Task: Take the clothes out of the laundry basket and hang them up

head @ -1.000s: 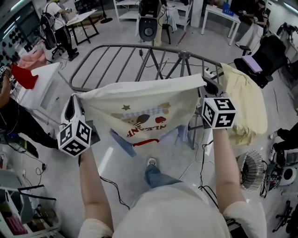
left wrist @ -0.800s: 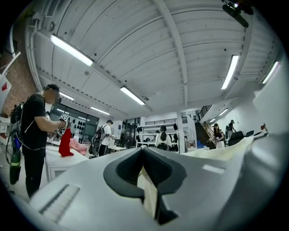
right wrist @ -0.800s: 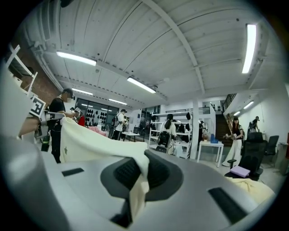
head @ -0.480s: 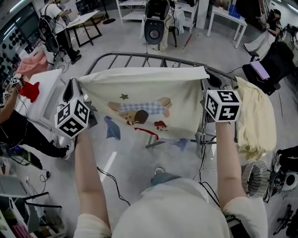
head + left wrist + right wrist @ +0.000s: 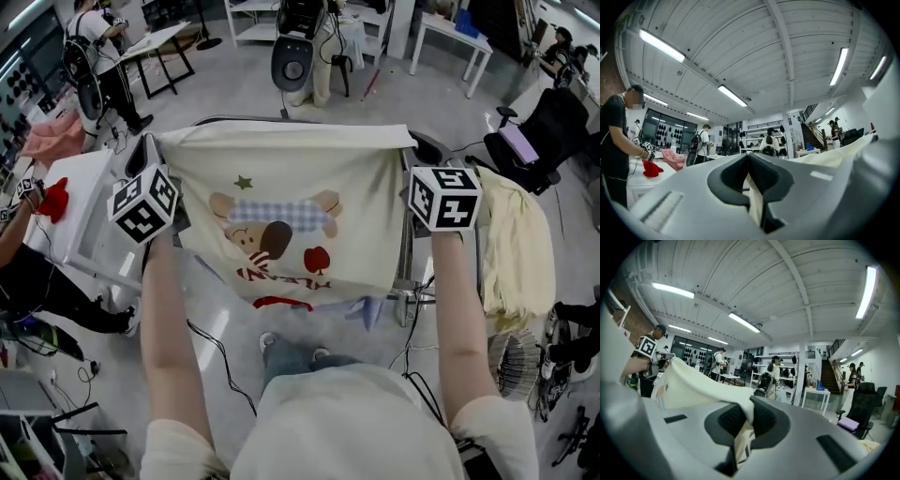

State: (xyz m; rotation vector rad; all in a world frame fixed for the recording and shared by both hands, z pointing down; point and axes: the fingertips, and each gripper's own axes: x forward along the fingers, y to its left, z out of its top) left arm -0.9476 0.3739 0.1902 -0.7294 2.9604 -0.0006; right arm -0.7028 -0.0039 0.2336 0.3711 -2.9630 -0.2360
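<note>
A grey metal drying rack (image 5: 406, 253) stands on the floor, and the cream T-shirt with a cartoon dog print (image 5: 291, 225) is stretched wide over it. The left gripper (image 5: 153, 142) and the right gripper (image 5: 411, 150) each pinch one of the shirt's upper corners, jaws clamped tight on the cloth.

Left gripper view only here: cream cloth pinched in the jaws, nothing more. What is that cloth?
Observer: A cream shirt with a cartoon animal print, stretched out wide.
Operator: What holds its other end?
Observer: The right gripper, shut on the opposite corner.
Operator: Is it over the rack?
Observer: Yes, it is held across the rack; whether it rests on the rails I cannot tell.
</note>
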